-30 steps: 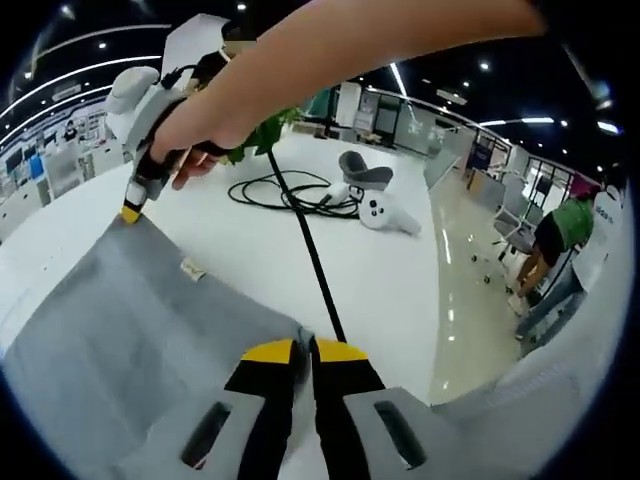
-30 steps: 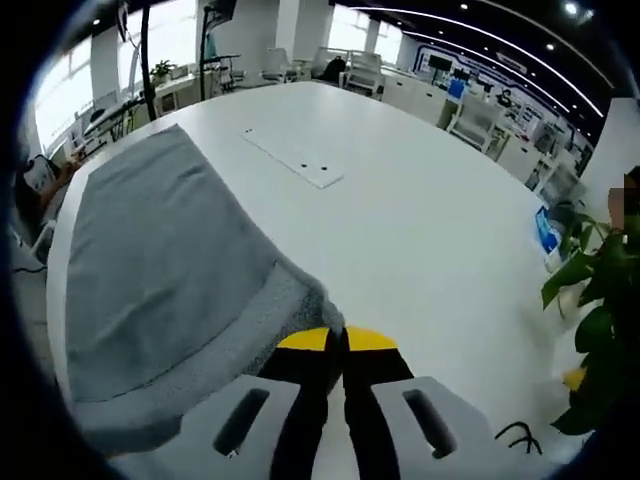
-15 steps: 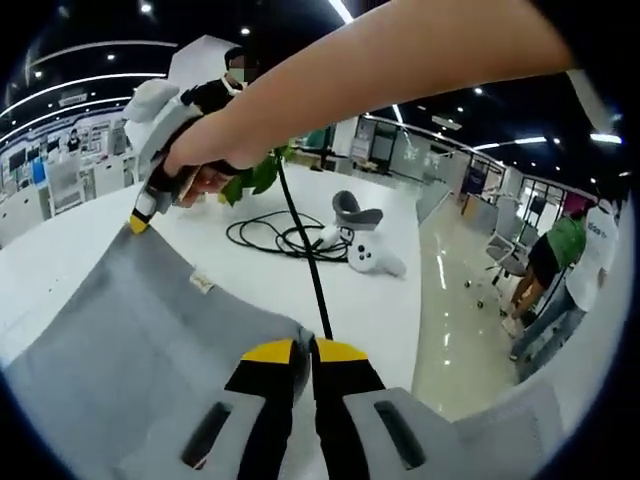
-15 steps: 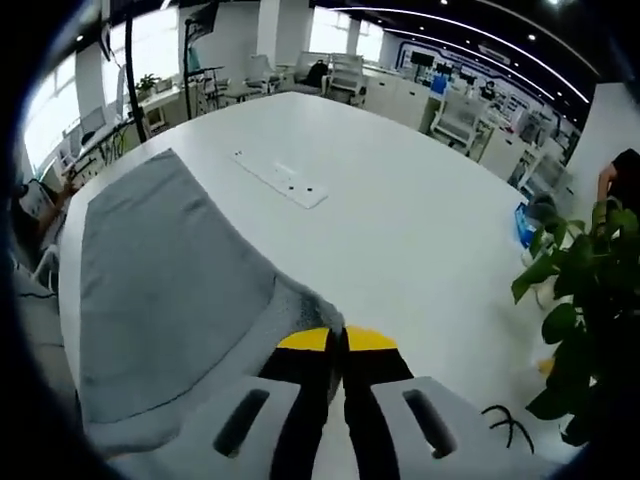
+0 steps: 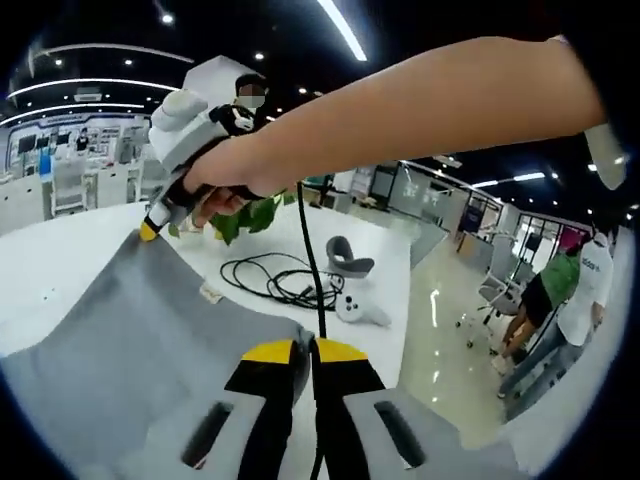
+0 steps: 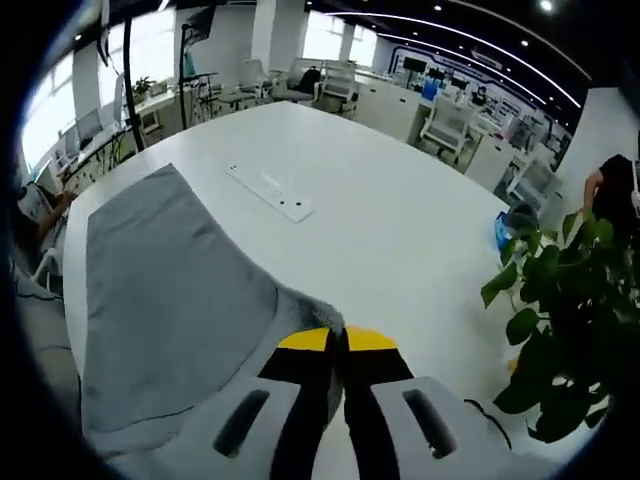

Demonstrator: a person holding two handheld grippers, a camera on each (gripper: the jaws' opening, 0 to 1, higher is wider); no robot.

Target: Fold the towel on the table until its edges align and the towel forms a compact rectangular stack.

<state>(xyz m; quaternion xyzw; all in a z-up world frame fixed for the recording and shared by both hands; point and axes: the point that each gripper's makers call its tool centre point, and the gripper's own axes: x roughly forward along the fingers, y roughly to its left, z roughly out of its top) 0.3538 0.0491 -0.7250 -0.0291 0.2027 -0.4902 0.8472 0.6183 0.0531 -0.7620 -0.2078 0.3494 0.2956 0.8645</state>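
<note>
A grey towel [image 5: 130, 330] hangs stretched between both grippers above the white table [image 6: 400, 230]. My left gripper [image 5: 305, 348] is shut on one corner, the cloth spreading away to the left. In the left gripper view a bare hand holds my right gripper [image 5: 150, 230] at the upper left, its yellow tip pinching the neighbouring corner. In the right gripper view the right gripper [image 6: 340, 338] is shut on that corner, and the towel [image 6: 170, 290] slopes down leftward onto the table. A small tag [image 5: 210, 292] sits near the held edge.
A coiled black cable [image 5: 275, 285], a grey headset [image 5: 347, 255] and a white controller [image 5: 357, 308] lie beyond the towel. A potted plant [image 6: 560, 320] stands at the table's edge. A flat white plate [image 6: 265, 190] lies on the table. People [image 5: 560, 300] stand on the floor.
Both grippers have risen with the towel corners still pinched, lifting the held edge higher off the table. The table and its objects now look lower and farther.
</note>
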